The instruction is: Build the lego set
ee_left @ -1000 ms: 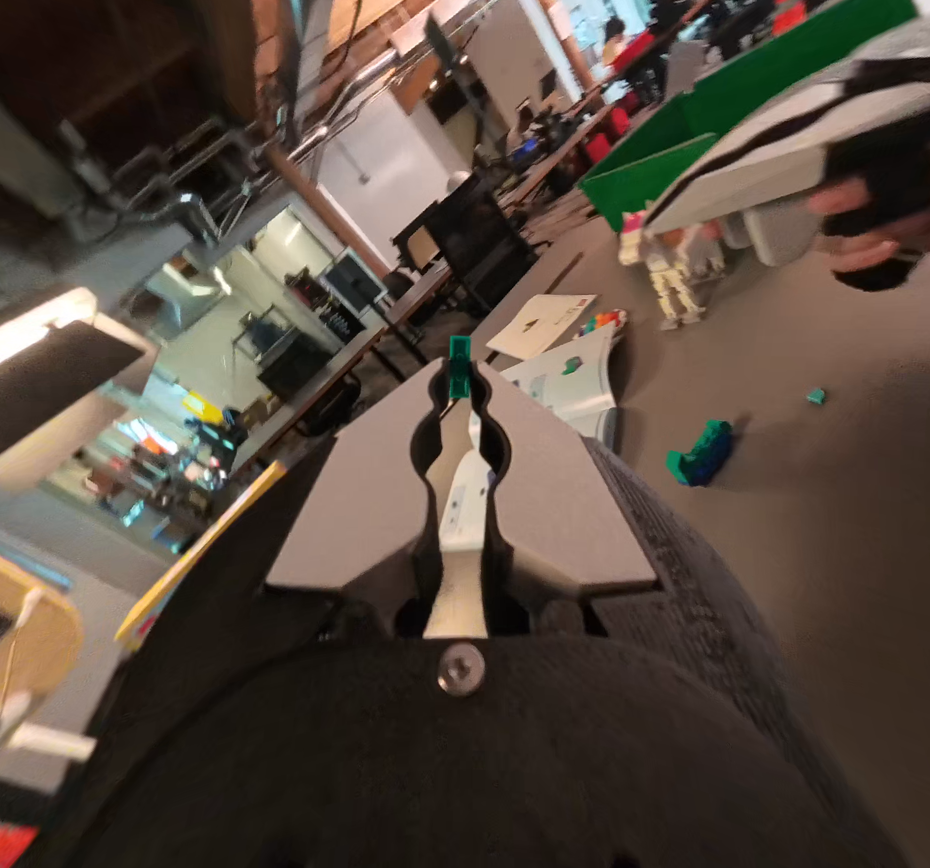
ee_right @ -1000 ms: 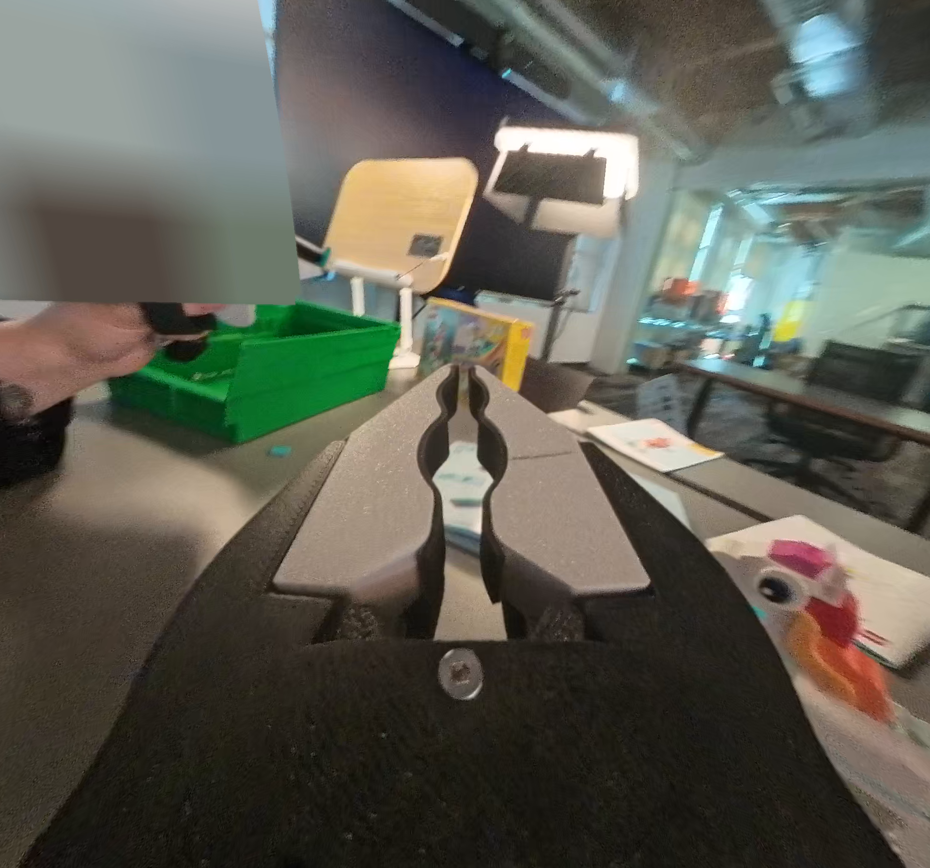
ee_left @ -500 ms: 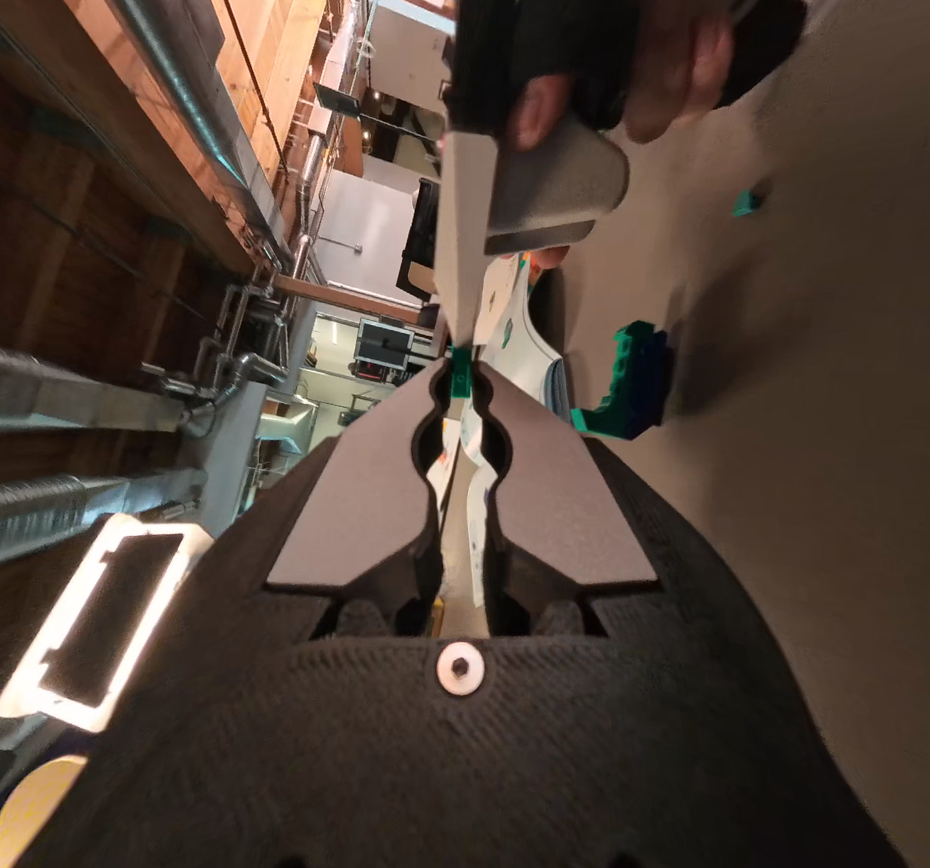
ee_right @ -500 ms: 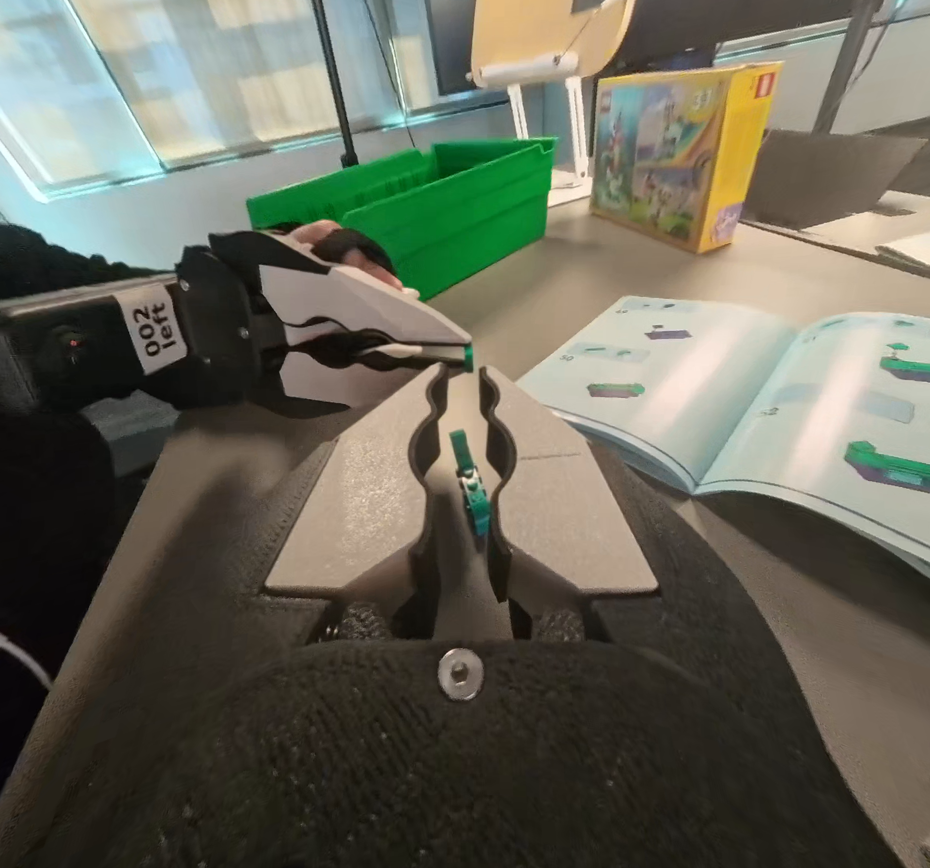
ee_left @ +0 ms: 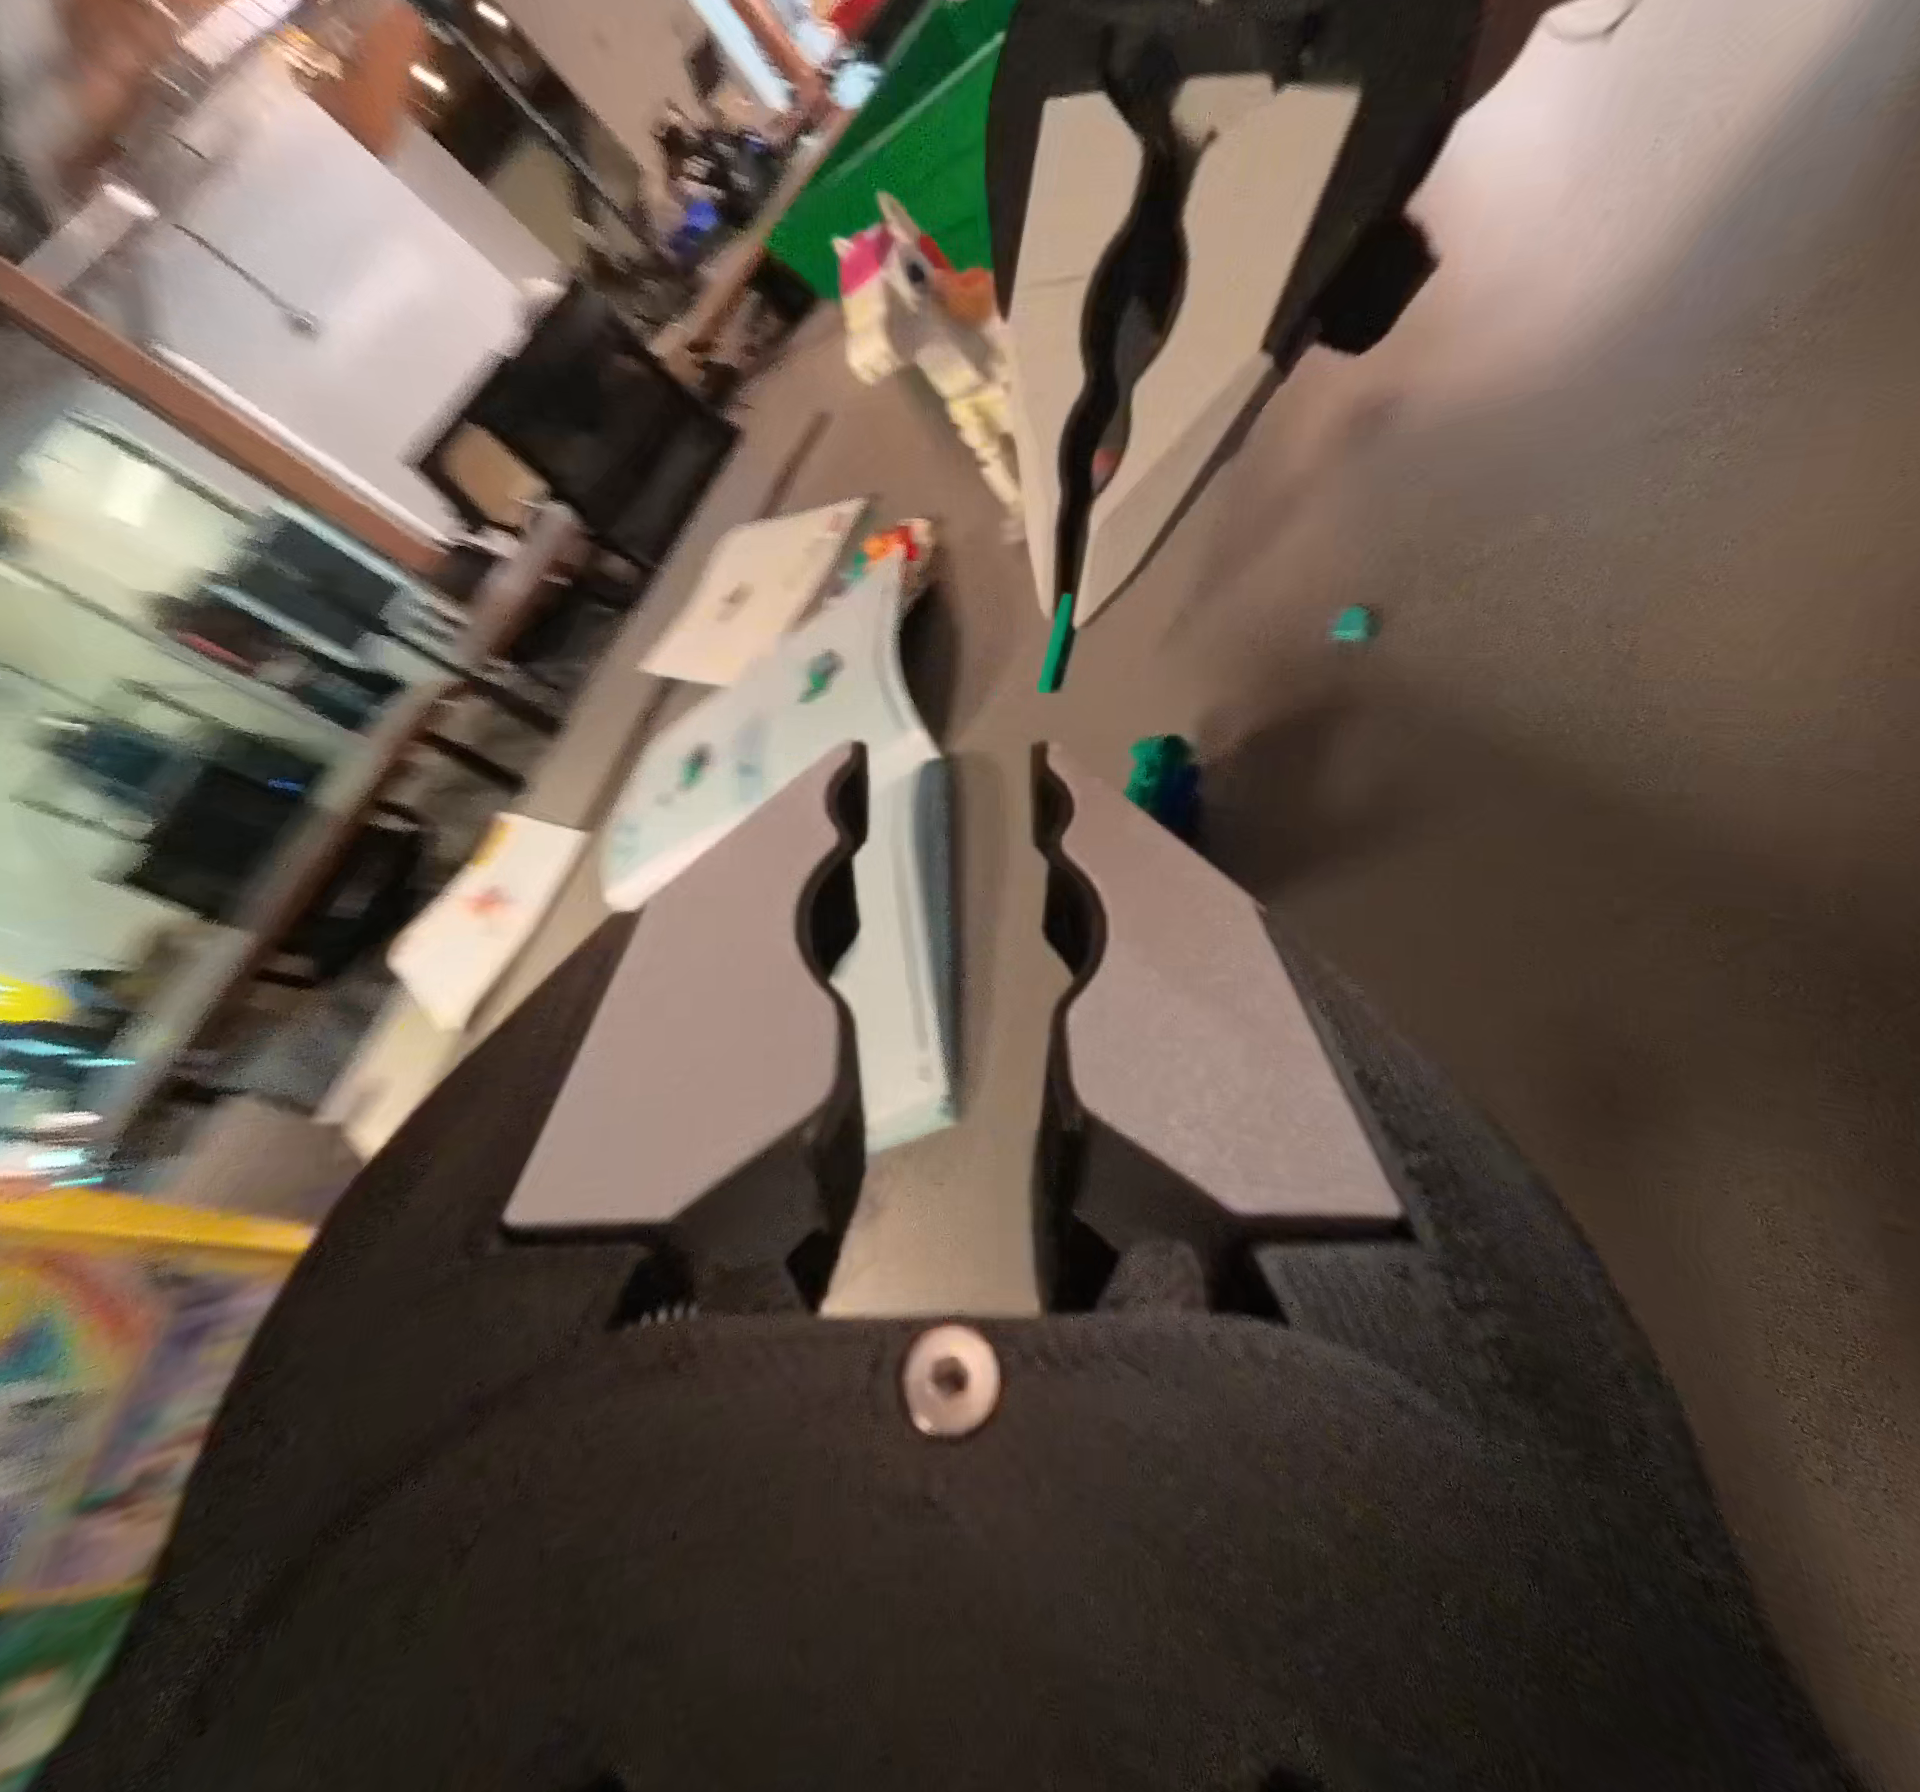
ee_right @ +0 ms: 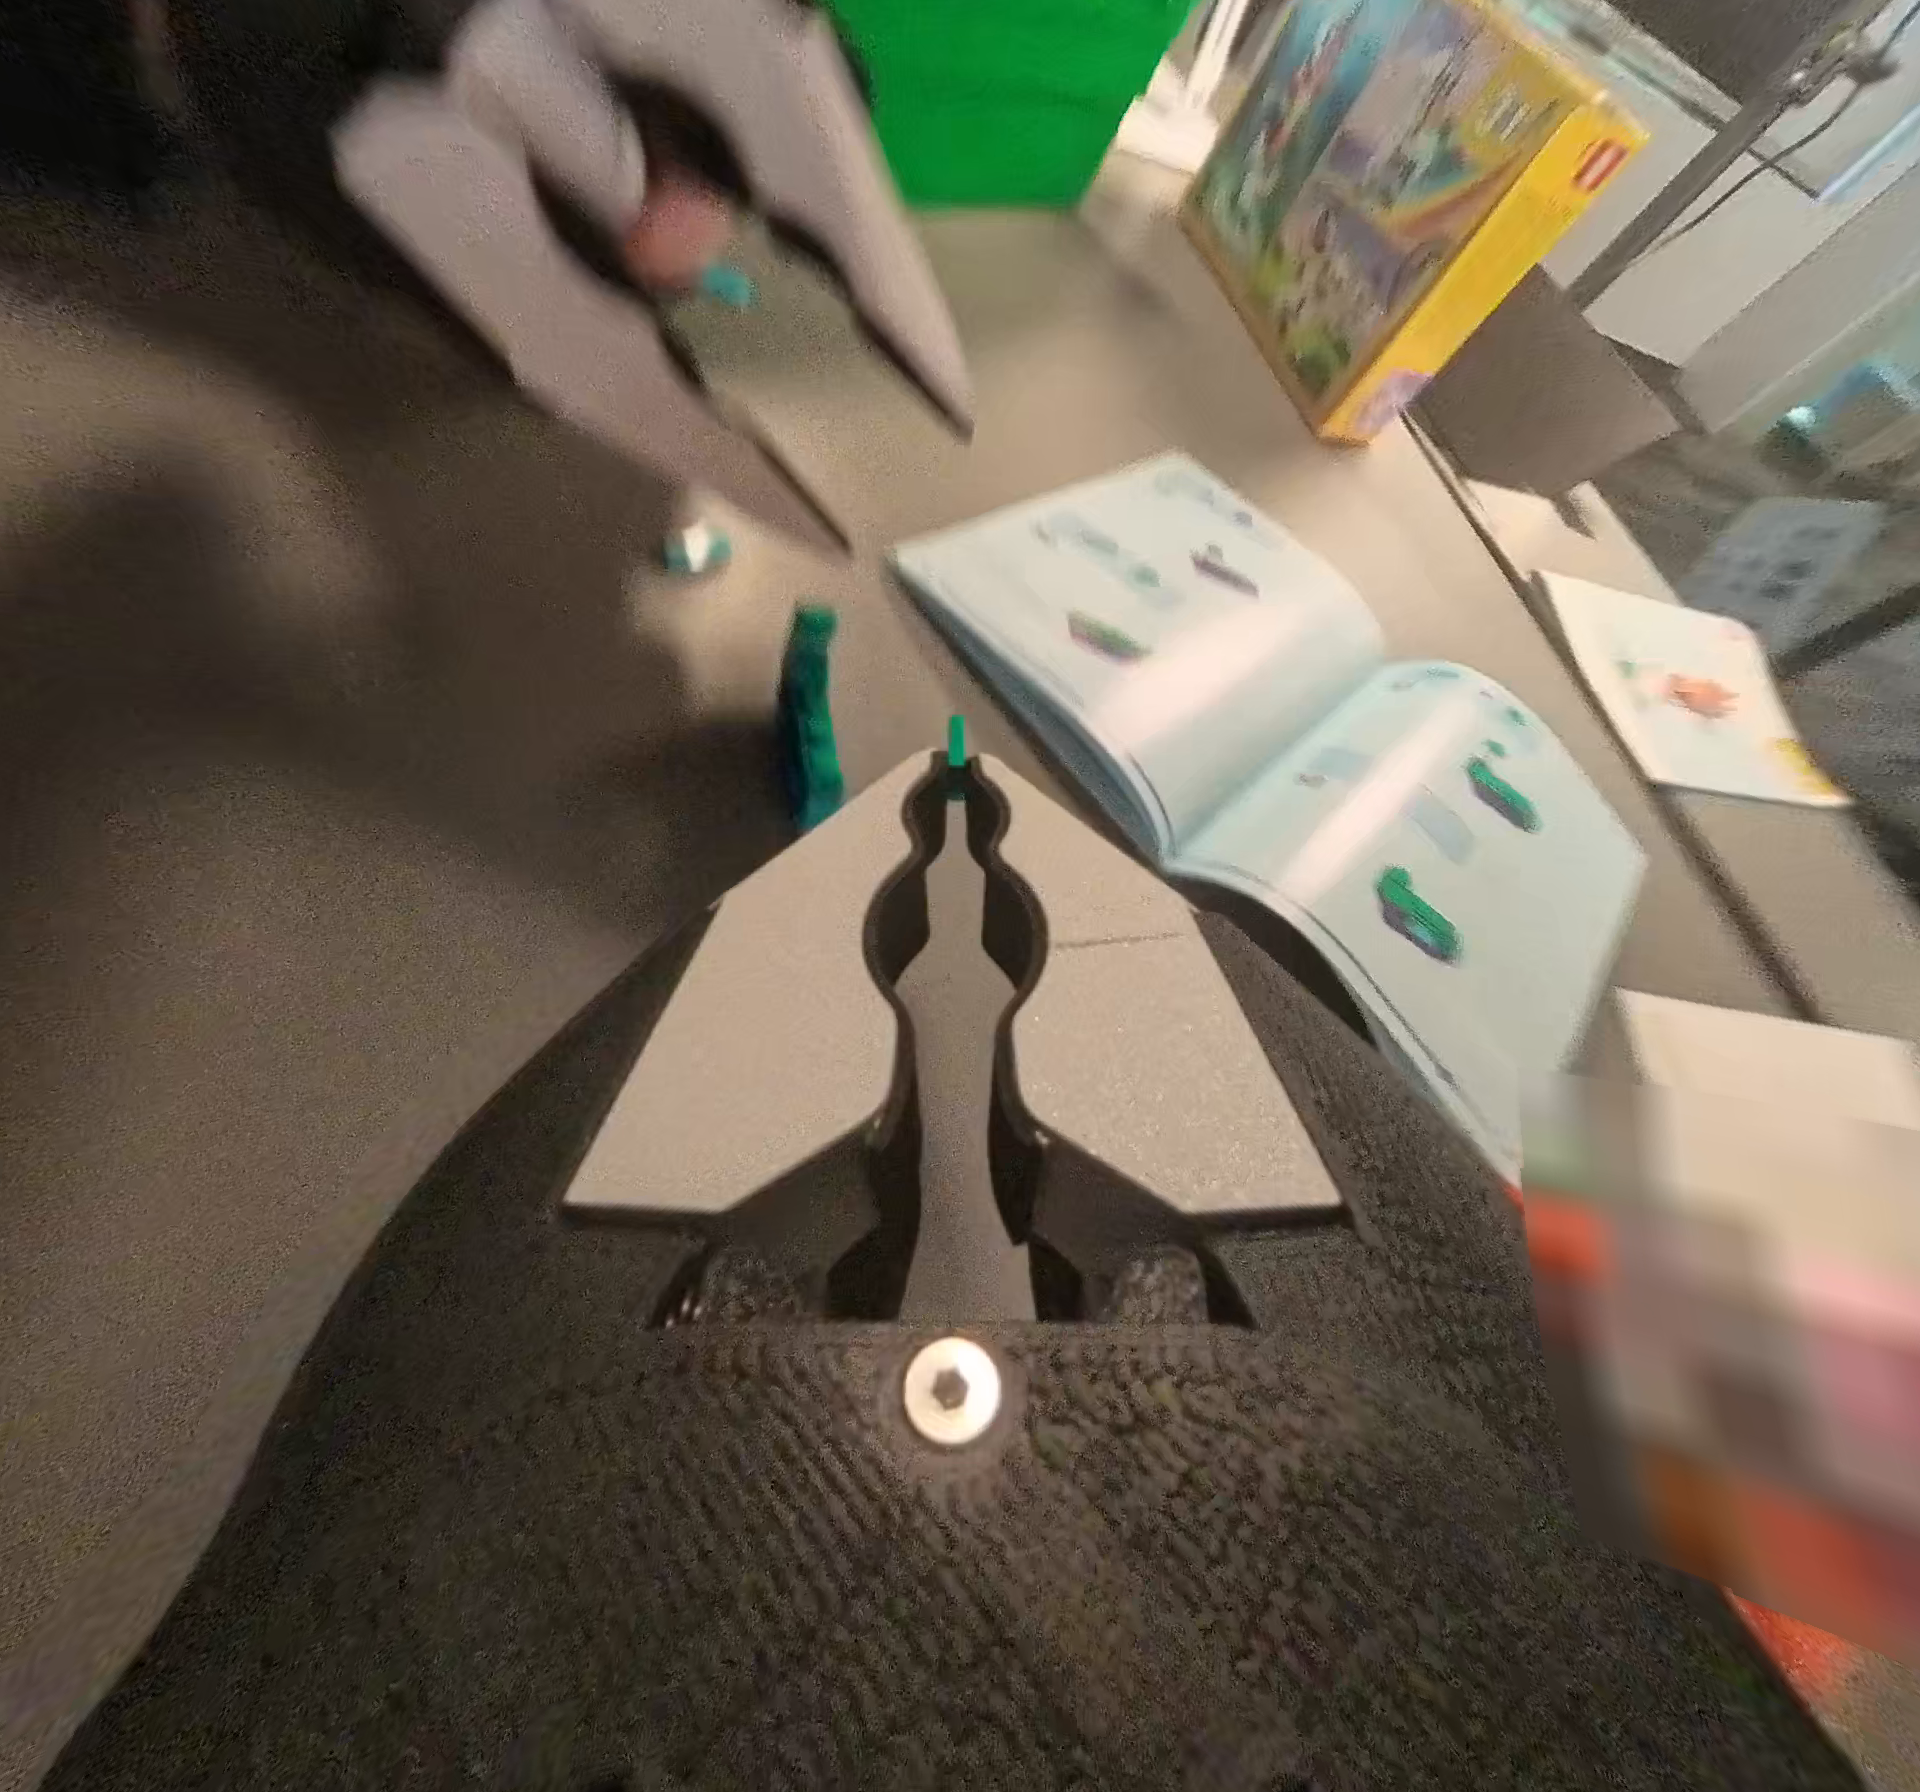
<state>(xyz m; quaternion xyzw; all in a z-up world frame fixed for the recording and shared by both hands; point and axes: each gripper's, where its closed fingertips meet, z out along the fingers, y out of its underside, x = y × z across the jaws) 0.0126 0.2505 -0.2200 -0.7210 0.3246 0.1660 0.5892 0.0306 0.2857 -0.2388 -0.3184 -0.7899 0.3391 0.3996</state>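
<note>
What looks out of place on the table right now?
Little stands out. The dark green lego assembly stands on edge beside the open instruction booklet, and single teal pieces lie loose apart from it. The right gripper pinches a thin green piece; the left gripper is open.

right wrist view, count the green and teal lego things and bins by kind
green bin: 1
teal lego build: 1
loose teal bits: 2
thin green piece in the right gripper: 1
total: 5
</note>
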